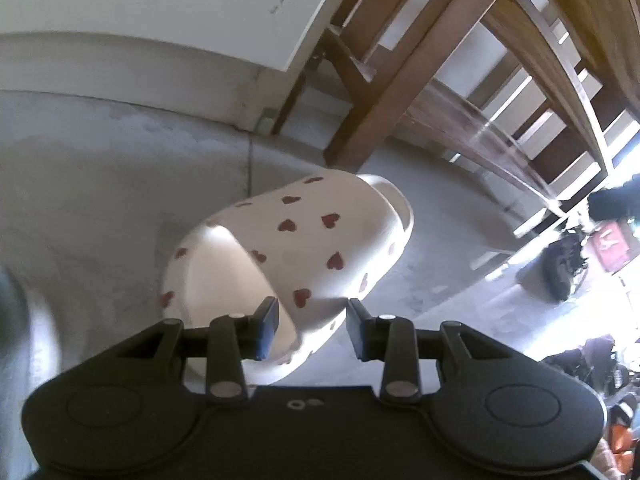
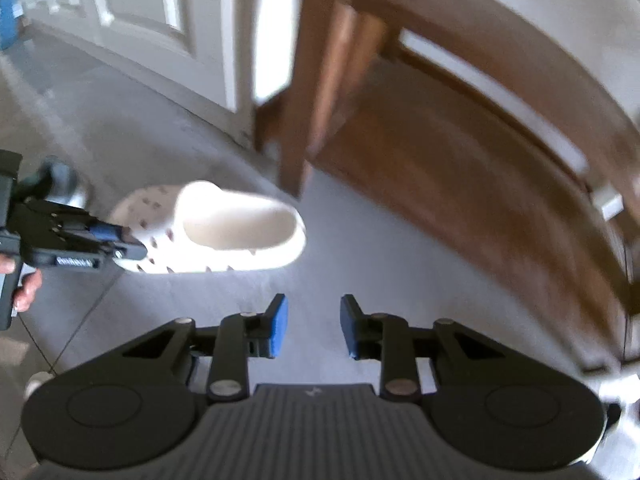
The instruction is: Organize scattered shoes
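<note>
My left gripper holds a white rubber clog with red hearts by its edge, above the grey tiled floor. A brown wooden slatted rack stands beyond it, to the right. A white panelled door stands behind, left of the rack. My right gripper hangs over bare floor, nearer me than the clog.

Open grey floor is lying ahead of the right gripper; the wooden rack is blocking passage beyond, the white door closing the left.
</note>
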The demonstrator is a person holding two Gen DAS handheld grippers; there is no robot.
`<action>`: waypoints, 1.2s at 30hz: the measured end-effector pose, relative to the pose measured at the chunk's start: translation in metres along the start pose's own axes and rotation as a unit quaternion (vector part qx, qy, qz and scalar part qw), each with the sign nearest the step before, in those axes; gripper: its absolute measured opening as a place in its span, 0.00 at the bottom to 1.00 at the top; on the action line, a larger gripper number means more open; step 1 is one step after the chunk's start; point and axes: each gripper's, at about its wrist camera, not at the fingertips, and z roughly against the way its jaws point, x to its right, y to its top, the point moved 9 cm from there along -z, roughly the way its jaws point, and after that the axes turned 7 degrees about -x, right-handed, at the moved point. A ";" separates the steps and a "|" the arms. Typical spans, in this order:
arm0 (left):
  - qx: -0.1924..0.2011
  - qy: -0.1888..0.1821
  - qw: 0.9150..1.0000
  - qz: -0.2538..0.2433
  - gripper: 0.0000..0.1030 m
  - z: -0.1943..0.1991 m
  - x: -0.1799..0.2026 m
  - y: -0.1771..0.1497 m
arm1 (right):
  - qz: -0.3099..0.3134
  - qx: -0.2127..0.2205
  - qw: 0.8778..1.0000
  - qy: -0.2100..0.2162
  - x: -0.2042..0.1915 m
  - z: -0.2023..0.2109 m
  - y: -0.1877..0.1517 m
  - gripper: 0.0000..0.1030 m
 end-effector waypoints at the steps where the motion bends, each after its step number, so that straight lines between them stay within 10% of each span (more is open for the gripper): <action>1: 0.001 -0.002 1.000 -0.007 0.31 -0.003 0.003 0.002 | -0.011 -0.004 1.000 -0.004 0.007 -0.005 -0.003 0.32; 10: 0.010 -0.029 0.999 -0.018 0.18 -0.015 0.026 -0.003 | -0.084 -0.043 0.994 -0.054 0.026 -0.029 -0.009 0.32; 13: 0.012 -0.044 0.999 -0.027 0.15 -0.014 0.041 -0.014 | -0.074 -0.028 0.995 -0.055 0.025 -0.008 0.035 0.32; 18: 0.018 -0.049 0.997 -0.051 0.09 -0.017 0.083 -0.034 | -0.041 0.020 0.999 -0.029 -0.038 -0.023 0.112 0.32; 20: 0.022 -0.046 0.997 -0.062 0.08 -0.018 0.095 -0.039 | -0.033 0.036 0.999 -0.023 -0.120 -0.014 0.128 0.32; 36: 0.027 -0.026 0.995 -0.093 0.13 0.010 0.174 -0.076 | -0.022 0.061 0.997 -0.046 -0.276 0.024 0.052 0.36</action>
